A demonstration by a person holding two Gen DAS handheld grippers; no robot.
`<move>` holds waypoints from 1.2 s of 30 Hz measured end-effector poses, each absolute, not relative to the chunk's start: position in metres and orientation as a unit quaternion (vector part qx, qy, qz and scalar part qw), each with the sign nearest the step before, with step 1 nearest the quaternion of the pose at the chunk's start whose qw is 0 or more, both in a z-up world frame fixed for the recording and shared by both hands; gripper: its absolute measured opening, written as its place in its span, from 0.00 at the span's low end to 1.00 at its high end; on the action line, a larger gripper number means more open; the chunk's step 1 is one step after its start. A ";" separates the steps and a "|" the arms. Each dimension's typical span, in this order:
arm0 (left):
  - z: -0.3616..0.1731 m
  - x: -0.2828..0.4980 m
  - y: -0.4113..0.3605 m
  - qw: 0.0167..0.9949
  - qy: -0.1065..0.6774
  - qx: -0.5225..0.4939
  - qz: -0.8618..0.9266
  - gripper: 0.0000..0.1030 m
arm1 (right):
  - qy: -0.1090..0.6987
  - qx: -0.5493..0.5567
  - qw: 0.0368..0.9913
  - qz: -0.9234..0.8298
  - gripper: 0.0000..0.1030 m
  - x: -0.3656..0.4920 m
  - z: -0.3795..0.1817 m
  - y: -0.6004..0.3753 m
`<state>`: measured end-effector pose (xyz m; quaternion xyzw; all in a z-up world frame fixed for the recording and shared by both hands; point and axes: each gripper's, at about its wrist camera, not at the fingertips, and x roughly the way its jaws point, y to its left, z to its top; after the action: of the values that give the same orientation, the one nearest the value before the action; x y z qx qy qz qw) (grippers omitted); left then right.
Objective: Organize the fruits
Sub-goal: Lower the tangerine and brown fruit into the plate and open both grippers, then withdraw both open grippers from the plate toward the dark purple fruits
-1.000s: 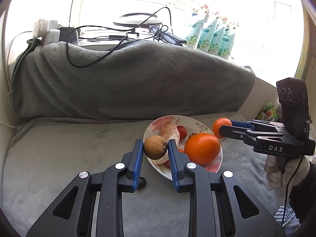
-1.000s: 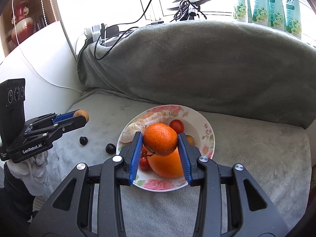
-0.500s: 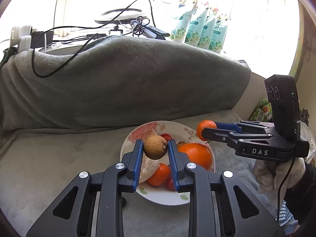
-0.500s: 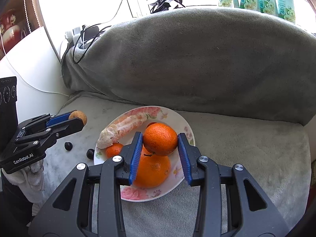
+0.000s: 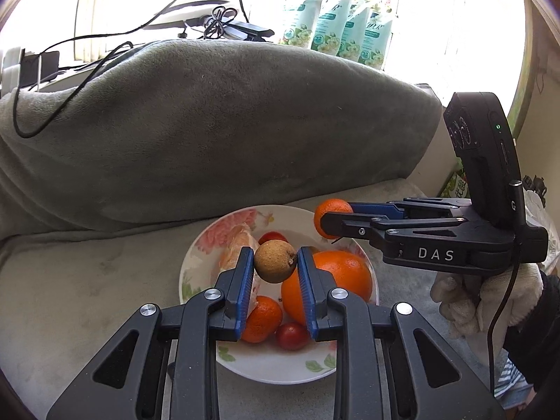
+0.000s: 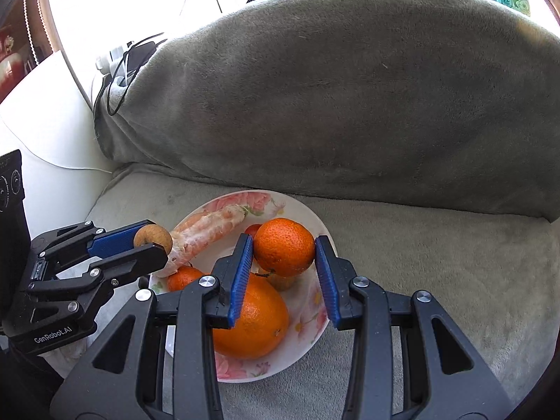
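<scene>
A flowered plate [image 5: 196, 266] sits on a grey blanket [image 5: 87, 280] and serves as the centre of things. The left gripper [image 5: 275, 266] is clenched on a small brown round fruit [image 5: 275, 261], held above the near side of the plate. The right gripper [image 6: 284, 253] grasps a mandarin [image 6: 284, 246] between its blue pads, hanging over the plate's right half. On the plate lie a big orange [image 5: 336, 280], a smaller mandarin [image 5: 262, 318] at its left, a peeled citrus segment [image 6: 206, 234] along the far left rim, and a red cherry tomato [image 5: 292, 336] toward the near edge. A second tomato [image 5: 273, 236] shows near the plate's far side. A gloved hand [image 5: 486, 301] grips the right gripper's handle, right of the plate.
</scene>
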<state>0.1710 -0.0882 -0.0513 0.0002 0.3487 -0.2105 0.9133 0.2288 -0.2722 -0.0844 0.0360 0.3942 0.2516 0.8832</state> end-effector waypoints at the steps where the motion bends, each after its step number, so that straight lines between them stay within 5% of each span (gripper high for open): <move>1: -0.052 0.171 -0.090 0.913 0.349 0.002 -0.211 0.23 | 0.395 0.037 0.882 0.252 0.37 0.230 -0.085 -0.272; 8: -0.055 0.171 -0.096 0.913 0.347 0.011 -0.213 0.33 | 0.394 0.039 0.883 0.254 0.39 0.232 -0.084 -0.273; 10: -0.056 0.171 -0.096 0.913 0.347 0.012 -0.214 0.40 | 0.388 0.041 0.885 0.255 0.59 0.231 -0.082 -0.273; 12: -0.056 0.170 -0.096 0.913 0.347 0.011 -0.213 0.47 | 0.381 0.041 0.887 0.256 0.65 0.229 -0.078 -0.273; 16: -0.058 0.169 -0.095 0.913 0.348 0.008 -0.211 0.50 | 0.377 0.038 0.890 0.254 0.71 0.229 -0.074 -0.271; 23: -0.059 0.167 -0.092 0.915 0.347 0.006 -0.203 0.71 | 0.371 0.031 0.894 0.250 0.82 0.226 -0.071 -0.269; 28: -0.057 0.167 -0.093 0.917 0.347 0.011 -0.195 0.72 | 0.366 0.029 0.896 0.248 0.92 0.224 -0.068 -0.268; 36: -0.054 0.163 -0.091 0.919 0.344 0.013 -0.194 0.73 | 0.360 0.031 0.898 0.251 0.92 0.221 -0.063 -0.269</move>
<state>0.1627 -0.0906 -0.0539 0.0135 0.3439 -0.1937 0.9187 0.2207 -0.2690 -0.0634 0.0310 0.3603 0.2506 0.8980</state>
